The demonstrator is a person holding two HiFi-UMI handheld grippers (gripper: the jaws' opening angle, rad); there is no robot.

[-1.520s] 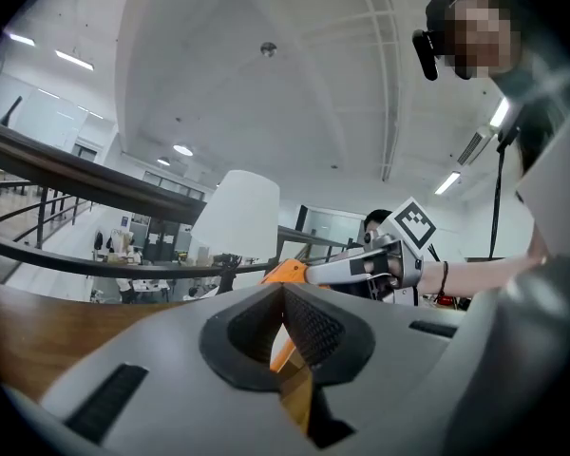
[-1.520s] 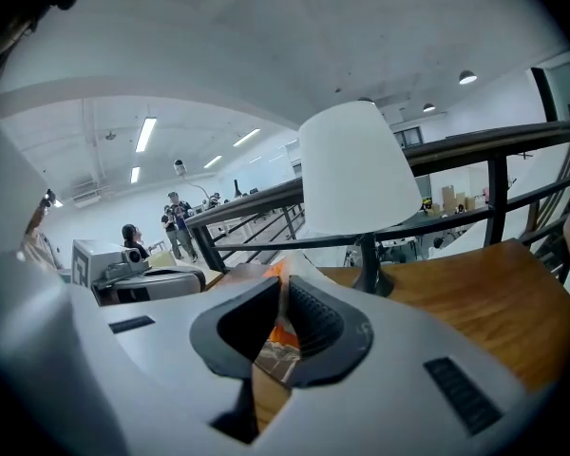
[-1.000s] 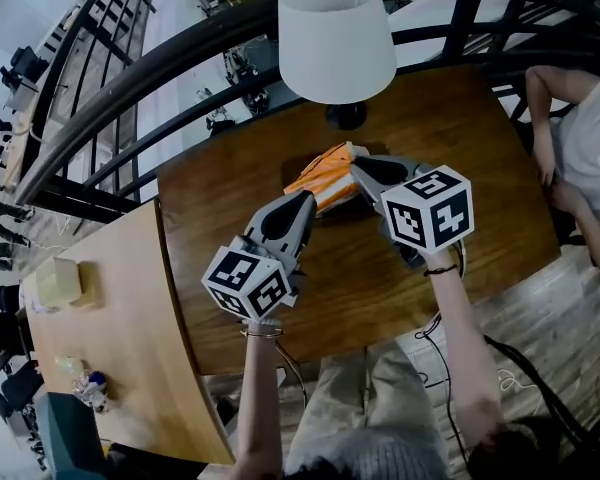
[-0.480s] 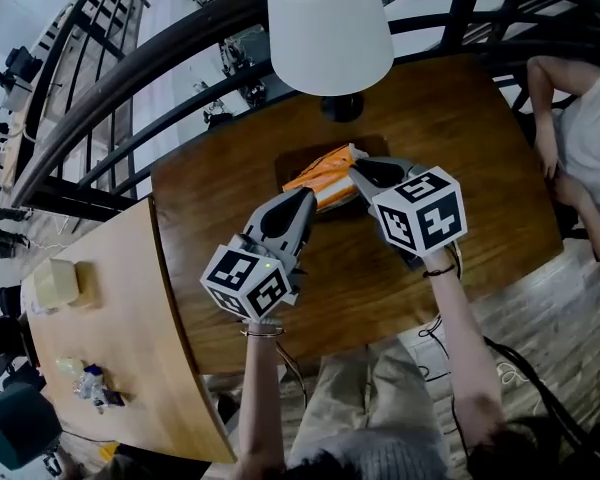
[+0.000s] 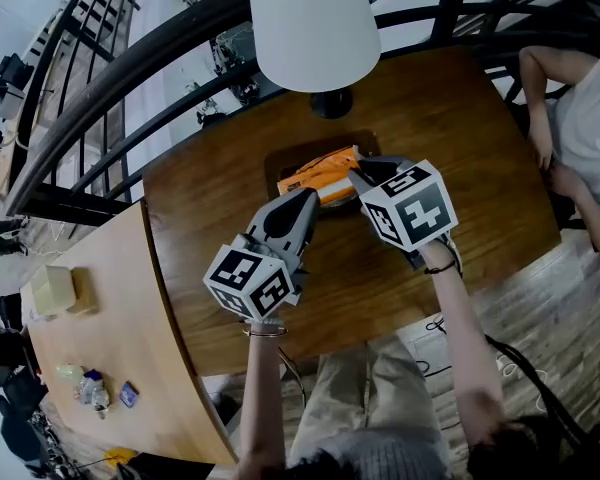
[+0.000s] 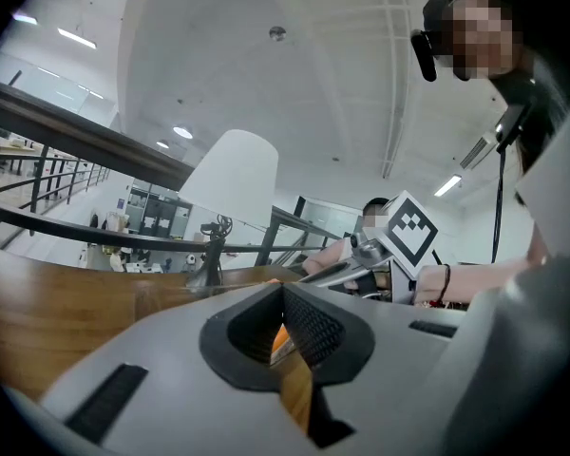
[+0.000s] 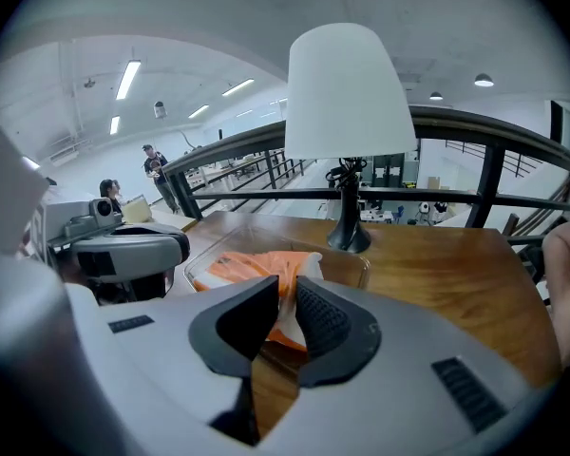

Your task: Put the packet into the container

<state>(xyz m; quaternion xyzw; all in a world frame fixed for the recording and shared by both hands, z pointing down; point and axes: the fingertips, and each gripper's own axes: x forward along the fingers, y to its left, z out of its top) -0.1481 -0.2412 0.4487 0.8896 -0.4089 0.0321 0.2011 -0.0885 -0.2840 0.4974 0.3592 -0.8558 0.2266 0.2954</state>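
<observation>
Over the dark wooden tabletop (image 5: 460, 138), reaches with both arms below a white-shaded lamp (image 5: 315, 28). Faces a clear container (image 7: 347, 262) just in front of the lamp's base. Holds the right gripper (image 5: 358, 171) at the container's near right edge, fingers narrow and pinched on the white end of the orange packet (image 5: 325, 173). Holds the left gripper (image 5: 306, 200) just beside it, fingers closed tip to tip on nothing. Has the packet lying inside the container's walls; cannot tell whether it touches the bottom.
</observation>
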